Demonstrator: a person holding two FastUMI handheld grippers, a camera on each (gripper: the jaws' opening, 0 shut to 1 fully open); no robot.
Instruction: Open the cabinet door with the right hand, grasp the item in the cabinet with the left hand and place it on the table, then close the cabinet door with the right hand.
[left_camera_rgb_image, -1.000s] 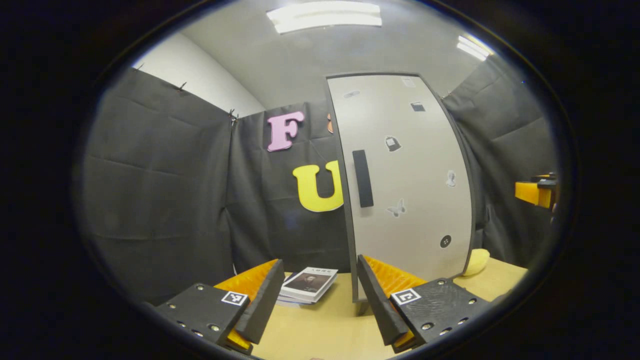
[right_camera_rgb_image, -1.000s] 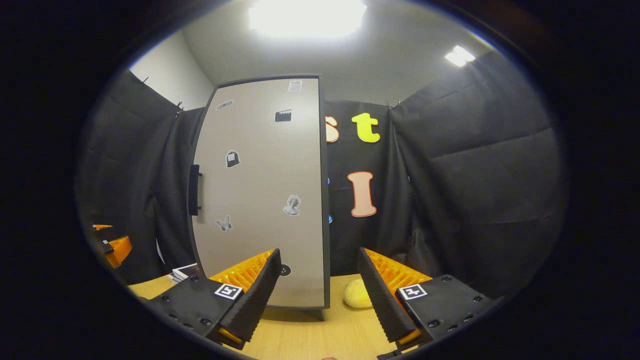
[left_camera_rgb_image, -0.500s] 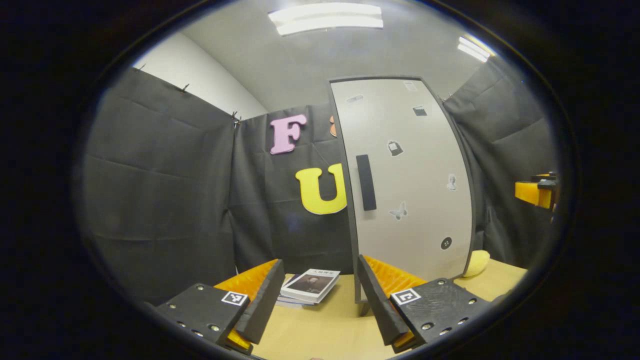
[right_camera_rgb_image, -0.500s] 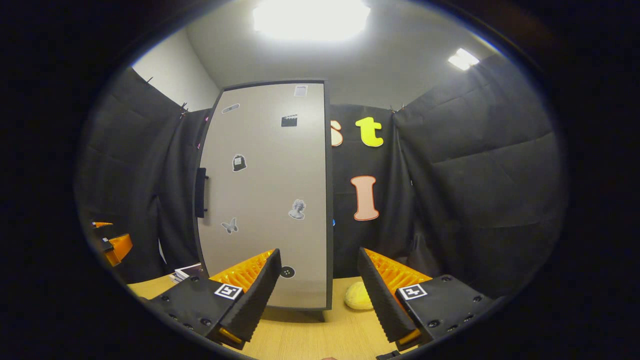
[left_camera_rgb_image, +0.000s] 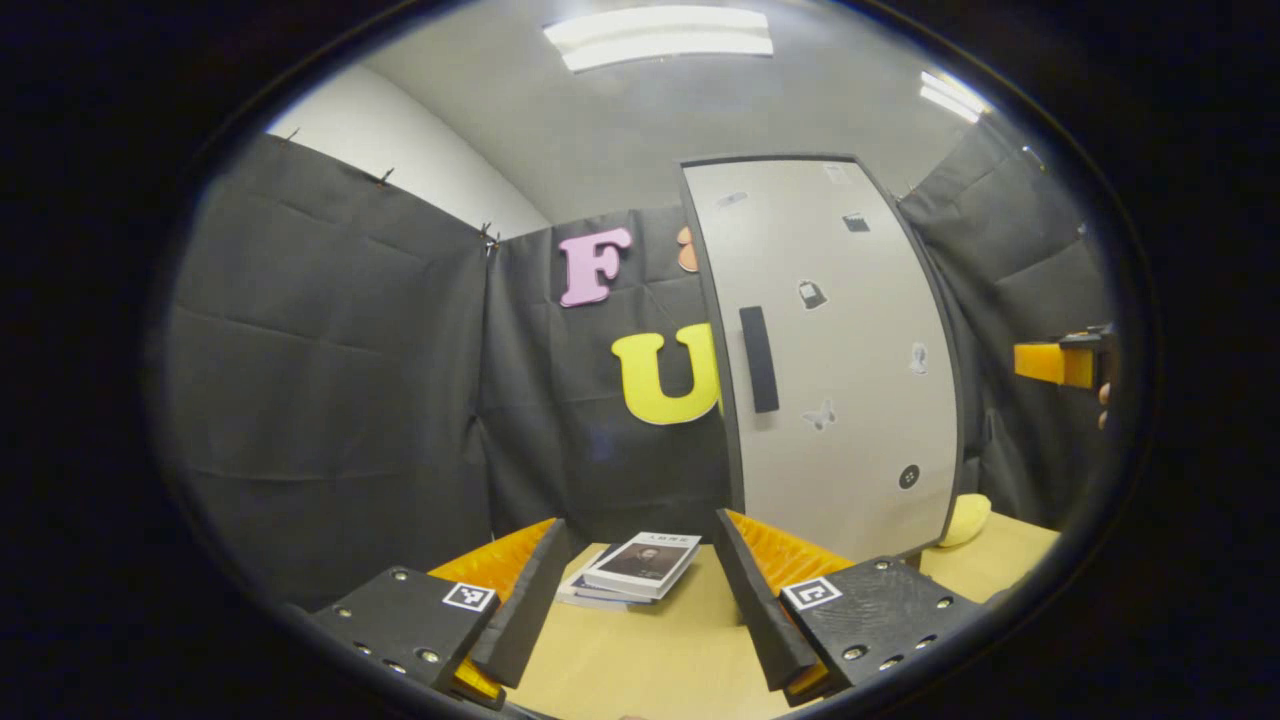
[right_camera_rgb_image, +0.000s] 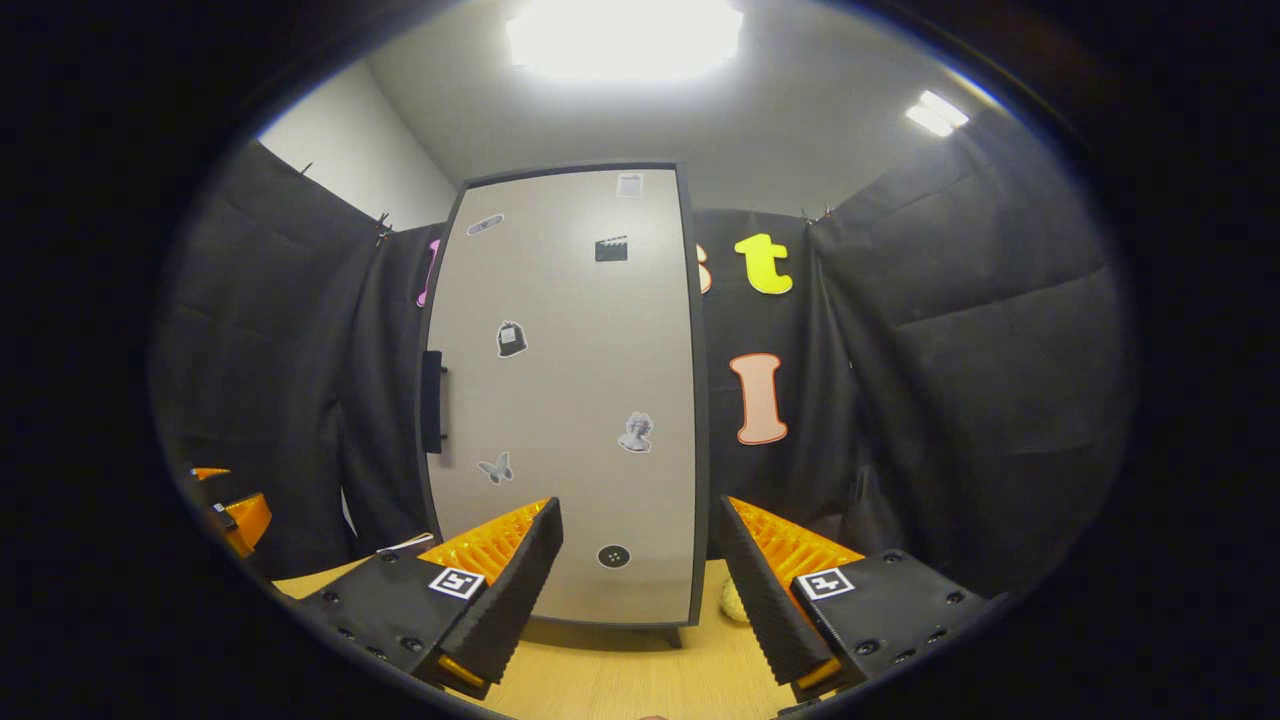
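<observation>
On the left, the left gripper (left_camera_rgb_image: 635, 590) hangs above the wooden table (left_camera_rgb_image: 640, 660), its two fingers spread apart with nothing between them. Just past its fingertips lies a small stack of books (left_camera_rgb_image: 630, 572) on the table. To the right of the books stands the tall grey cabinet (left_camera_rgb_image: 830, 350), its door (right_camera_rgb_image: 565, 400) shut flat, with a dark vertical handle (right_camera_rgb_image: 433, 402) near the door's left edge. Facing the door from in front, the right gripper (right_camera_rgb_image: 635, 590) also has its fingers spread and empty, well apart from the handle. A pale yellow object (left_camera_rgb_image: 965, 520), perhaps a sponge, sits on the table by the cabinet's right foot. The item to fetch is presumably inside, hidden by the door. By this showing, nothing is done yet: opening, fetching, placing and closing all remain.
</observation>
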